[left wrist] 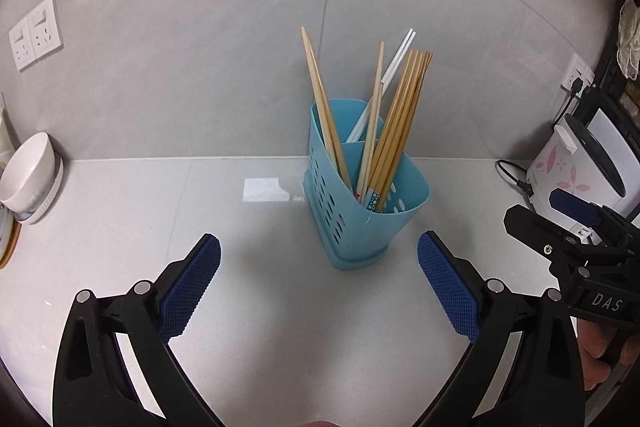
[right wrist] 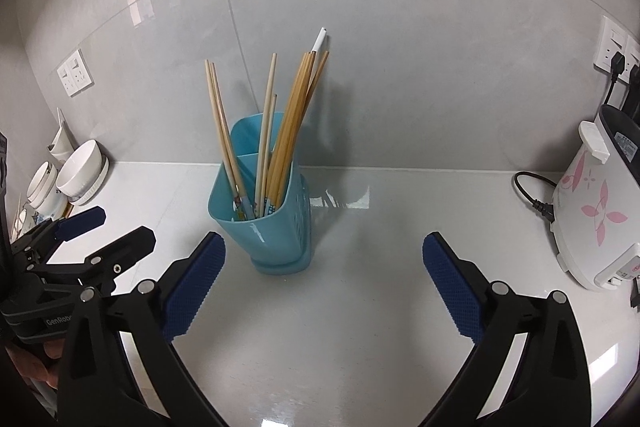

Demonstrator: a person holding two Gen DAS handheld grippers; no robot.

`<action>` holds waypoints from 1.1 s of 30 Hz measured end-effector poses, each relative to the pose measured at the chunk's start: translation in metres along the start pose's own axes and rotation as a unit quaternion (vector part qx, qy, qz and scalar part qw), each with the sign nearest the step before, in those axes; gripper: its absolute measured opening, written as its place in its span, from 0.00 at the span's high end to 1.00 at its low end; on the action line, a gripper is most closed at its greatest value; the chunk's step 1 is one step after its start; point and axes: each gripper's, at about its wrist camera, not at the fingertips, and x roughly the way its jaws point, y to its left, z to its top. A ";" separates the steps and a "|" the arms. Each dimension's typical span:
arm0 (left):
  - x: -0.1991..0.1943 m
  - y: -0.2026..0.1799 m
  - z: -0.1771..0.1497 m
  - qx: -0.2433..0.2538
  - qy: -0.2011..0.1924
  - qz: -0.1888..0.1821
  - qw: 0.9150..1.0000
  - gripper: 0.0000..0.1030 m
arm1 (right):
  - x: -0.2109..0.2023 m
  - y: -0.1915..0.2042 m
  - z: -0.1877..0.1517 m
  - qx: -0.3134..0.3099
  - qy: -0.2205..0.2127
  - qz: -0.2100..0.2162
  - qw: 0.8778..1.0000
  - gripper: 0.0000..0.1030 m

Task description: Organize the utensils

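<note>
While the left wrist view looks down at the counter, the blue utensil holder stands upright just short of the tiled wall, and everything else places itself off that holder. Ahead of it and nearer the camera, the left gripper has its jaws spread wide with nothing between them, the holder's base just beyond the tips. Wooden chopsticks lean in a bundle toward the holder's right side, two more slant left, and a white pair pokes out at the back. Right of the holder, the right gripper comes in at the frame edge, also parted and empty. Far left of the holder sits a white bowl; far right, a rice cooker.

Over to the right wrist view: the holder now sits left of centre, close beside the right gripper's near-left pad, and the right gripper itself gapes fully open, clamped on nothing.

My read on handling: those sticks are light, stiff, smooth and thin, likely to roll or slip between textured pads, so pinch a single one across its upper shaft, well above the holder's rim, and lift straight along its length. The holder looks like light plastic and may tip or slide; steadying its wall with the other gripper seems wise.
</note>
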 end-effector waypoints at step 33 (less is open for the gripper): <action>0.007 -0.001 -0.001 0.004 0.007 0.006 1.000 0.06 | 0.007 -0.003 -0.004 0.005 0.012 0.004 1.000 0.08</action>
